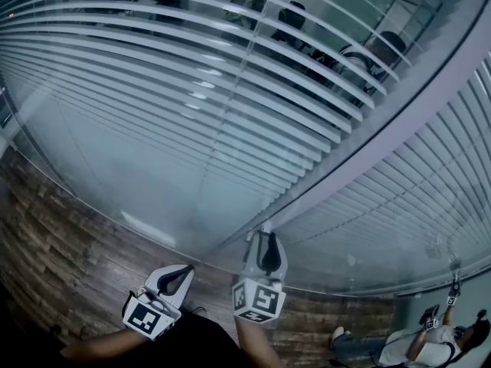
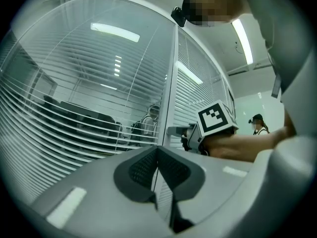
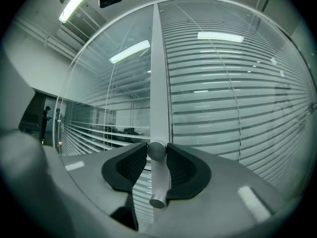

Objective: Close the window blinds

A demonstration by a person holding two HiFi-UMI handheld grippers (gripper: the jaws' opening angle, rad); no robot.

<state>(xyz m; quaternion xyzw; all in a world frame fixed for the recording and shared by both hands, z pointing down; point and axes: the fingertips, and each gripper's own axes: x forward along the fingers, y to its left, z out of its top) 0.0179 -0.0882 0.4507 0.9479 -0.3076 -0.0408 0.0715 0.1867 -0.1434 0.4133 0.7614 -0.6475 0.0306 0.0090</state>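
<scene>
Right gripper view: right hand-held gripper (image 3: 157,148) pinches a metal knob (image 3: 158,177) on the window post (image 3: 157,83), its mounting hidden. Blinds (image 3: 223,108) hang behind glass. Left hand-held gripper (image 2: 157,150) is pressed together, empty.

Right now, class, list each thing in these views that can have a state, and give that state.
Left pane blinds, slats open, room visible through them.
Right pane blinds, slats nearly closed.
Left gripper, jaws shut, empty.
Right gripper, jaws shut on the knob.
Knob, gripped between the right jaws.
</scene>
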